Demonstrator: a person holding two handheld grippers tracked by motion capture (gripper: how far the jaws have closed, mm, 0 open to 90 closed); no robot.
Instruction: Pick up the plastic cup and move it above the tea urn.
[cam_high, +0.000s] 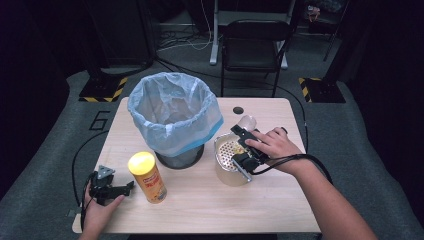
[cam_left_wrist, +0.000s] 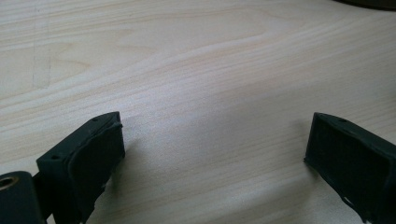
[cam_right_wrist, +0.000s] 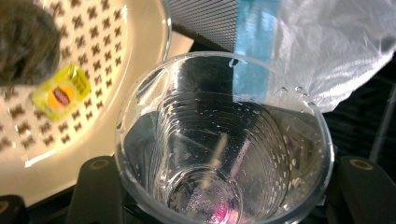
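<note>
The counter (cam_high: 200, 200) carries a lined bin (cam_high: 172, 117) beyond the left tongs (cam_high: 117, 190), which rest open and empty just beside a yellow canister (cam_high: 146, 176). The right tongs (cam_high: 243, 145) clamp a clear plastic cup (cam_right_wrist: 224, 144) between their jaws, over a strainer pot (cam_high: 227, 162) holding a teabag tag (cam_right_wrist: 60, 93).
</note>
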